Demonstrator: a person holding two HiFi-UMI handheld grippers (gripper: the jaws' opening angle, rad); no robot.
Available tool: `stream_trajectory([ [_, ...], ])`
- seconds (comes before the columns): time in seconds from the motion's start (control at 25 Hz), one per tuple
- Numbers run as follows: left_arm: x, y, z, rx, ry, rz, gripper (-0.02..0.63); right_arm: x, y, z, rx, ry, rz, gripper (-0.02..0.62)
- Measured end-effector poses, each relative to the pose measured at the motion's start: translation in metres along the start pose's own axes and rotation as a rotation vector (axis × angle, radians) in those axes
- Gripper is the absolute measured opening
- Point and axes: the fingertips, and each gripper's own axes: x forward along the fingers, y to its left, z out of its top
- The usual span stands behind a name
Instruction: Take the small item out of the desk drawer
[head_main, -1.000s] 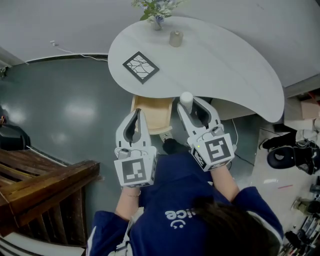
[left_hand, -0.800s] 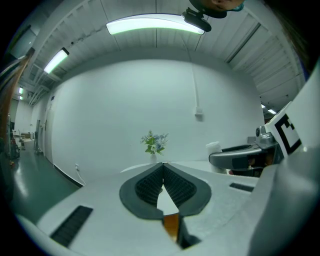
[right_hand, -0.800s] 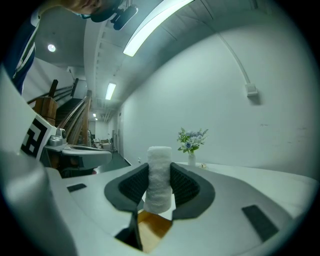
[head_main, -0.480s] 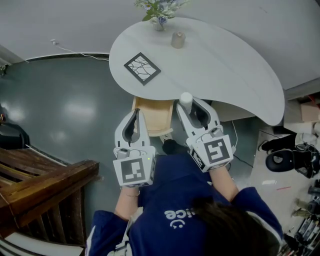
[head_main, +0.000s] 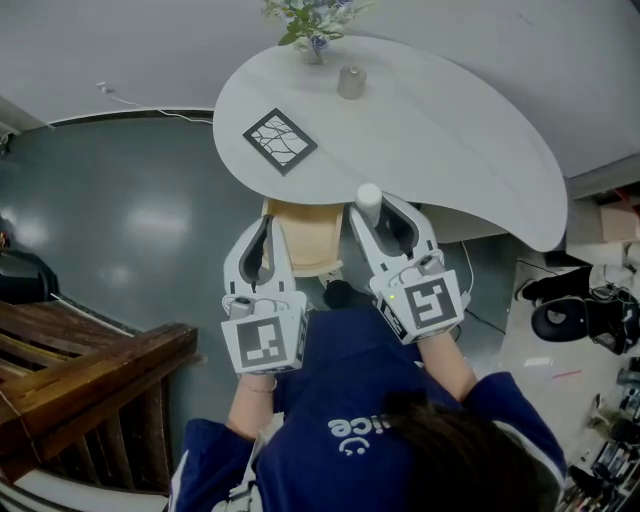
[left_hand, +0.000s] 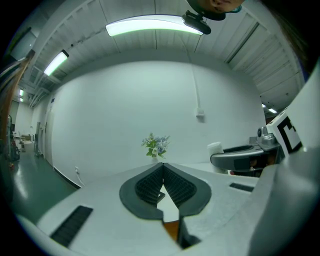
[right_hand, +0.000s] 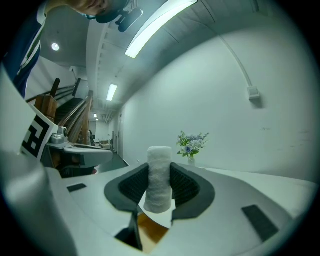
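In the head view, the wooden desk drawer (head_main: 310, 235) stands pulled out from under the white table (head_main: 470, 140). My right gripper (head_main: 378, 205) is above the drawer's right side, at the table's edge. It is shut on a small white roll (head_main: 369, 195). In the right gripper view the roll (right_hand: 159, 182) stands upright between the dark pads (right_hand: 182, 187). My left gripper (head_main: 266, 228) hovers over the drawer's left edge. Its jaws meet at the tips with nothing between them (left_hand: 163, 167). I cannot see what is inside the drawer.
On the table are a vase of flowers (head_main: 312, 20), a small beige cup (head_main: 351, 78) and a black-and-white patterned square (head_main: 280, 140). A dark wooden structure (head_main: 80, 370) fills the lower left. Black equipment (head_main: 575, 310) lies on the floor at the right.
Both grippers have drifted slightly to the left. The right one keeps its hold on the white roll.
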Motion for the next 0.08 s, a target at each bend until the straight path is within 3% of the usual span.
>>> stream_trajectory([
  [0.08, 0.002, 0.0016, 0.0028, 0.011, 0.001, 0.01, 0.003, 0.0012, -0.0003, 0.0015, -0.006, -0.005, 0.005, 0.138],
])
